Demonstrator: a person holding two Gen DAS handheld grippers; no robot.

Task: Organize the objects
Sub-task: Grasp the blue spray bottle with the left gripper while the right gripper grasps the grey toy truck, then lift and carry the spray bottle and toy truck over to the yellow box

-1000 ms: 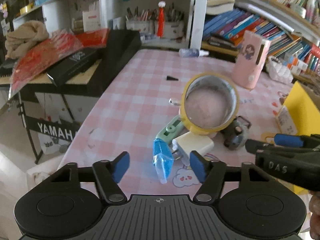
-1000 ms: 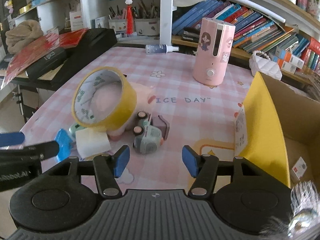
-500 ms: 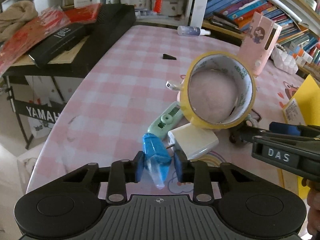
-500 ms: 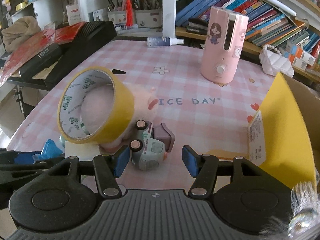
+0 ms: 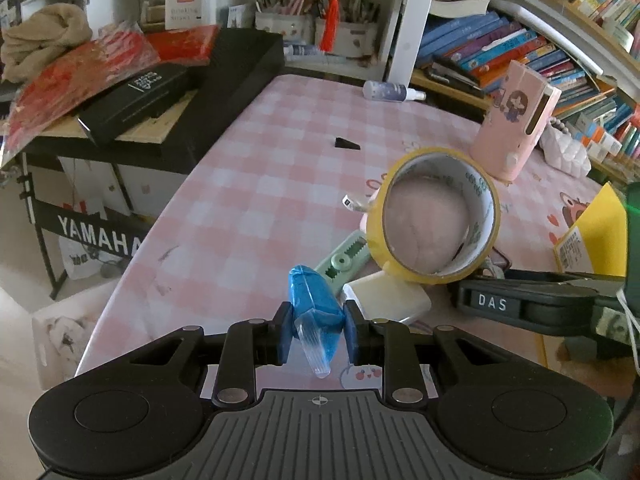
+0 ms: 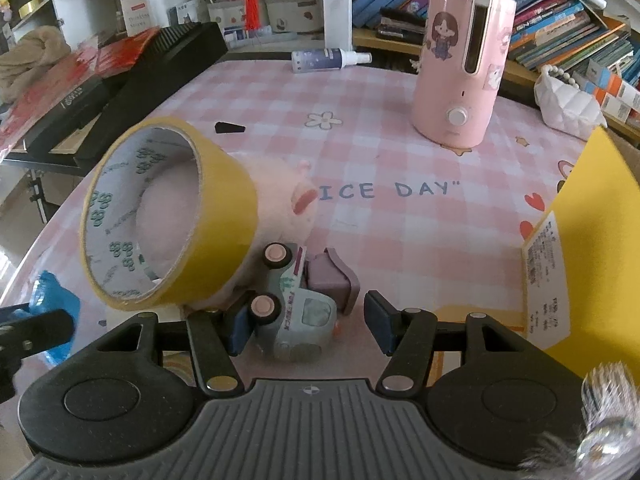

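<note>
Blue packet: small blue plastic-wrapped packet with a clear tip (image 5: pixel 316 312), clamped between the blue pads of the left gripper (image 5: pixel 316 330), at the near left edge of the pink checked tablecloth (image 5: pixel 256 184).
Left gripper: jaws narrow, pressed on both sides of the blue packet; clear tip points toward the camera.
Right gripper: right gripper (image 6: pixel 306 326) with jaws about half wide, just closing a little; left pad touches or nearly touches the toy truck's wheel, right pad stands clear of it.
Toy truck: small pale green toy truck with pink wheels (image 6: pixel 298 308), lying tipped on its side between the right gripper's pads, lilac rear part toward the far side.
White block: flat white rectangular charger-like block (image 5: pixel 386 300), just beyond the blue packet, partly under the tape roll.
Green dispenser: mint green correction-tape dispenser (image 5: pixel 344 256), left of the white block, touching the tape roll.
Tape roll: wide yellow roll of tape (image 6: pixel 168 216), on edge and tilted, leaning on a pink plush toy (image 6: pixel 280 188) behind it.
Yellow box: yellow cardboard box (image 6: pixel 592 248) with a white label, at the right.
Black wedge: small black wedge-shaped piece (image 6: pixel 229 128), alone on the cloth, farther back.
Pink canister: tall pink cylinder with a cartoon girl sticker (image 6: pixel 460 64), upright, far right.
Spray bottle: small spray bottle (image 6: pixel 326 59), lying on its side at the far edge.
</note>
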